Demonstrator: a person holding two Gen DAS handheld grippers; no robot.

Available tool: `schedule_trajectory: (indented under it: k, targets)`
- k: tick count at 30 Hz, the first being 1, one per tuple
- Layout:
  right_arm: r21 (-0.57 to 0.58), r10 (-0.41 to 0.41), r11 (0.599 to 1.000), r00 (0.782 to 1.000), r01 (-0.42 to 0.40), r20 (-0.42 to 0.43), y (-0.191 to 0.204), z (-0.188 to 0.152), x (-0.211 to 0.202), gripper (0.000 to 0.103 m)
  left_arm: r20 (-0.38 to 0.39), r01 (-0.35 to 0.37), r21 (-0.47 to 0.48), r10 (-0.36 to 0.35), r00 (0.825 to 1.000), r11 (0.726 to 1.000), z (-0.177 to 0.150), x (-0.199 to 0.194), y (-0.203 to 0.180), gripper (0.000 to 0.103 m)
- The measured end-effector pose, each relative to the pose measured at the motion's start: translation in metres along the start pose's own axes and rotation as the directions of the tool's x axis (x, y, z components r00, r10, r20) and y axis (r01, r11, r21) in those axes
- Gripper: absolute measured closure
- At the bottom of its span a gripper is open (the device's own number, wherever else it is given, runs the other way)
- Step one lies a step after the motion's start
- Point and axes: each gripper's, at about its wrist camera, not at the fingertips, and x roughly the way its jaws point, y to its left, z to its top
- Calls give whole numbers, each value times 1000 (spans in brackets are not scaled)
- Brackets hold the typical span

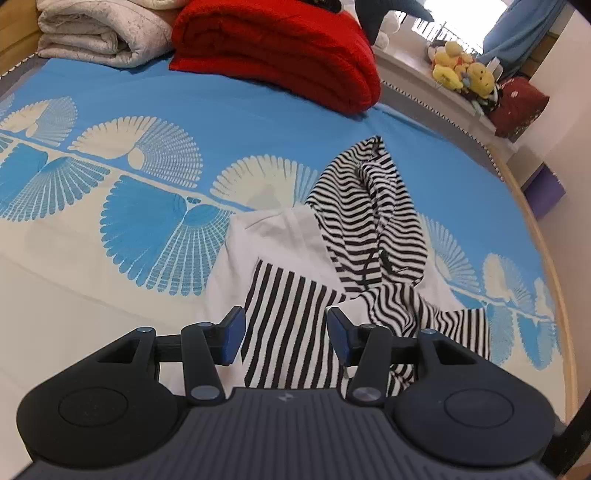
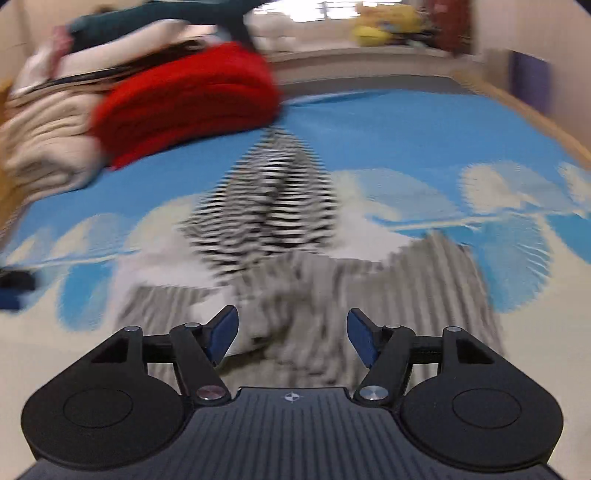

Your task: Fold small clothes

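A small black-and-white striped garment with white panels (image 1: 332, 236) lies crumpled on the blue patterned bedspread (image 1: 221, 110). Its striped hood-like part bunches up at the far side. My left gripper (image 1: 286, 328) is open and empty, hovering just above the garment's near striped panel. In the right wrist view the same garment (image 2: 273, 206) is blurred by motion. My right gripper (image 2: 291, 332) is open and empty above the garment's near edge.
A folded red blanket (image 1: 288, 51) and a folded cream quilt (image 1: 99, 33) lie at the far end of the bed. Yellow plush toys (image 1: 461, 70) sit on a ledge at the right. The wooden bed rim (image 1: 546, 266) curves along the right.
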Motion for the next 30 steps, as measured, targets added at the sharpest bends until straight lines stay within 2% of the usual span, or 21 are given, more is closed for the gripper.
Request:
schedule_trajectory:
  k: [2, 6, 16, 24, 30]
  targets:
    - [48, 20, 999, 1000, -20, -11, -11, 7, 5, 36, -8, -10, 7, 11, 1000, 1000, -1, 6, -2, 49]
    - [21, -4, 1000, 999, 3, 41, -23, 16, 4, 36, -21, -33, 27, 34, 999, 999, -3, 18, -9, 49]
    - [118, -17, 993, 1000, 13, 25, -53, 17, 22, 36, -45, -38, 55, 40, 998, 998, -5, 40, -28, 49]
    - [171, -5, 985, 999, -4, 51, -69, 22, 23, 40, -45, -97, 8, 98, 994, 995, 2, 49, -3, 49]
    - [202, 47, 978, 999, -44, -9, -68, 18, 36, 41, -79, -83, -1, 83, 993, 997, -4, 62, -5, 49]
